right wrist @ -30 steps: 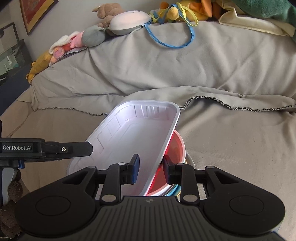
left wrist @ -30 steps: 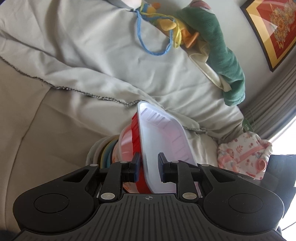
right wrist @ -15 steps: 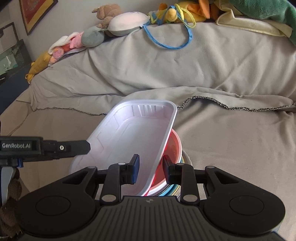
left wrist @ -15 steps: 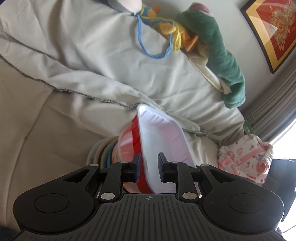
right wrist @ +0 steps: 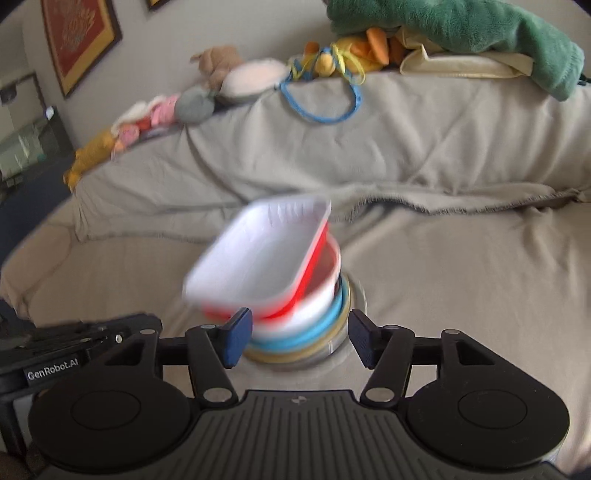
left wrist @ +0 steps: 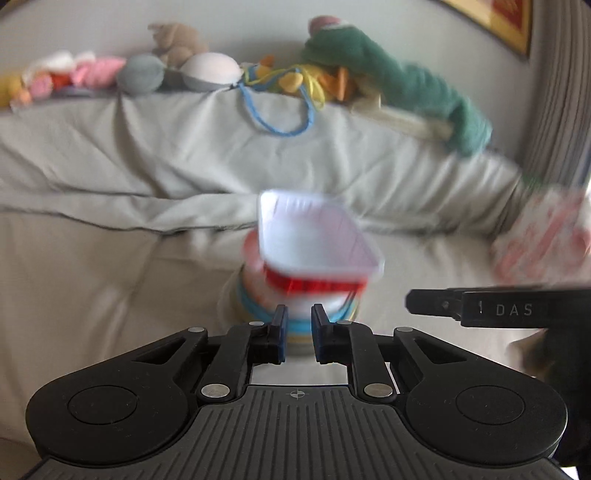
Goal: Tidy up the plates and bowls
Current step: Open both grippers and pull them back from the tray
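Observation:
A white rectangular tray [left wrist: 314, 229] [right wrist: 258, 254] lies tilted in a red tray [left wrist: 314, 284] [right wrist: 320, 242]. Both rest on a stack of bowls and plates [left wrist: 255, 310] [right wrist: 327, 321] on the beige sofa cover. My left gripper [left wrist: 298, 314] is drawn back just in front of the stack, its jaws closing to a narrow gap with nothing between them. My right gripper [right wrist: 300, 328] is also drawn back, its jaws opening wide on either side of the stack's near edge, touching nothing. Each gripper shows at the edge of the other's view. Both views are blurred.
Soft toys [left wrist: 177, 62] [right wrist: 236, 74], a green plush [left wrist: 406, 81] [right wrist: 480, 33] and a blue cord loop [left wrist: 280, 110] [right wrist: 321, 99] lie along the sofa's back. A pink-patterned cloth [left wrist: 539, 240] sits at the right. Framed pictures [right wrist: 77, 37] hang on the wall.
Both grippers let go of the white tray's rim and pulled back from the stack. The left view rolled upright. The right jaws spread apart. The tray stayed tilted on the stack.

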{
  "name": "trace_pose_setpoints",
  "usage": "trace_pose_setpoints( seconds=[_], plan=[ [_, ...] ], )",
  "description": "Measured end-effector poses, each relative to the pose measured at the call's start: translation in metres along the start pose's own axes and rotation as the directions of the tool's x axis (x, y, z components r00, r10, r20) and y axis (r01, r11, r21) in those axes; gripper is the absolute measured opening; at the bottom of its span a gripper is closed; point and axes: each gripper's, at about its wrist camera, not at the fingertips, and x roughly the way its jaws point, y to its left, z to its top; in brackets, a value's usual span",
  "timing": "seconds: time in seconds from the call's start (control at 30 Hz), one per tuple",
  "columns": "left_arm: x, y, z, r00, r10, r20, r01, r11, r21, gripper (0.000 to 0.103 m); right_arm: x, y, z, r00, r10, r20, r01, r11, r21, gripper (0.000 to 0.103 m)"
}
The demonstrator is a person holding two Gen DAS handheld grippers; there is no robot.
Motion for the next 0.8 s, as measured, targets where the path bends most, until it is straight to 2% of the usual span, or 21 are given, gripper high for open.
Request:
trace_pose_setpoints(
  seconds=[0.03, 0.1, 0.17, 0.2, 0.27, 0.47, 0.63, 0.8],
  plan=[
    [-0.003, -0.007, -0.01, 0.999, 0.035, -0.024, -0.035, 0.999, 0.009, 0.018, -0.002, 0.003, -0.012, 1.0, -0.018, -0.019, 0.018, 1.0, -0.002, 0.058],
    [-0.007, -0.014, -0.023, 0.997, 0.032, -0.066, -0.032, 0.999, -0.002, 0.018, -0.009, 0.007, -0.036, 0.999, -0.029, -0.045, 0.029, 1.0, -0.008, 0.062],
    [-0.012, -0.018, -0.029, 0.996, -0.006, -0.088, 0.003, 1.0, -0.03, 0.018, -0.018, 0.01, -0.054, 0.998, -0.044, -0.04, 0.044, 0.999, -0.009, 0.081],
    [-0.015, -0.019, -0.031, 0.996, -0.017, -0.084, 0.014, 0.999, -0.046, 0.018, -0.023, 0.012, -0.06, 0.998, -0.061, -0.03, 0.061, 0.998, -0.004, 0.084],
    [-0.018, -0.024, -0.032, 0.997, -0.031, -0.077, 0.028, 0.999, -0.035, 0.018, -0.03, 0.015, -0.066, 0.996, -0.085, -0.021, 0.085, 0.996, -0.011, 0.084],
    [-0.017, -0.029, -0.035, 0.996, -0.001, -0.09, 0.0, 1.0, -0.01, 0.018, -0.033, 0.017, -0.068, 0.99, -0.131, -0.051, 0.131, 0.991, -0.005, 0.084],
    [-0.017, -0.026, -0.036, 0.995, 0.005, -0.1, -0.006, 1.0, -0.013, 0.018, -0.028, 0.016, -0.075, 0.988, -0.127, -0.089, 0.128, 0.992, 0.014, 0.084],
    [-0.018, -0.026, -0.037, 0.995, -0.002, -0.102, 0.0, 1.0, -0.015, 0.018, -0.029, 0.018, -0.075, 0.988, -0.124, -0.092, 0.125, 0.992, 0.012, 0.084]
  ],
)
